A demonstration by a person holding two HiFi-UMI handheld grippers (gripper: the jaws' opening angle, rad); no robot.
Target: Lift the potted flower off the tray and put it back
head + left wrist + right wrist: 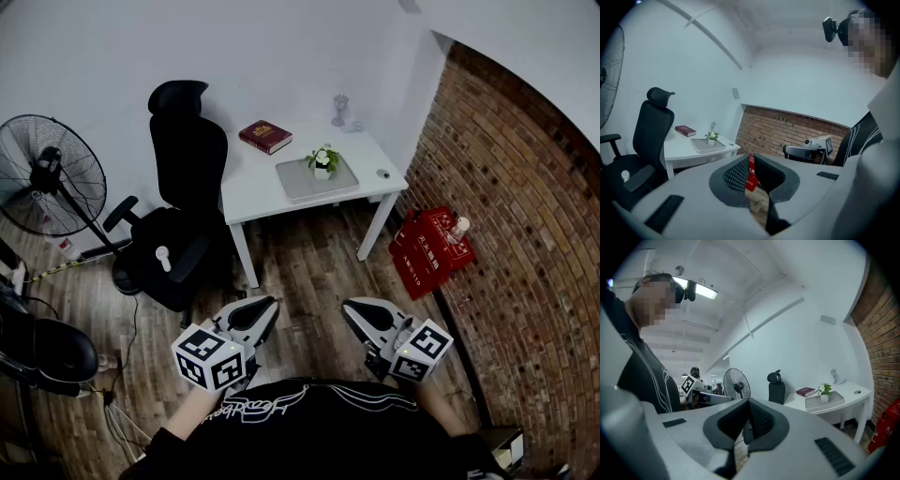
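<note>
Potted flower (322, 160) stood on the grey tray (302, 184) on the white desk (251, 186), well apart from both grippers, right gripper (349, 306) jaws were pressed together and empty, left gripper (270, 302) jaws seemingly together too.

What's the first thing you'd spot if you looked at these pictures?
The two grippers with their marker cubes stick out at the bottom of the head view: left gripper and right gripper. Ahead stands a white table with a little potted flower on a grey tray and a red book. A black chair is at its left, a brick wall at its right.
</note>
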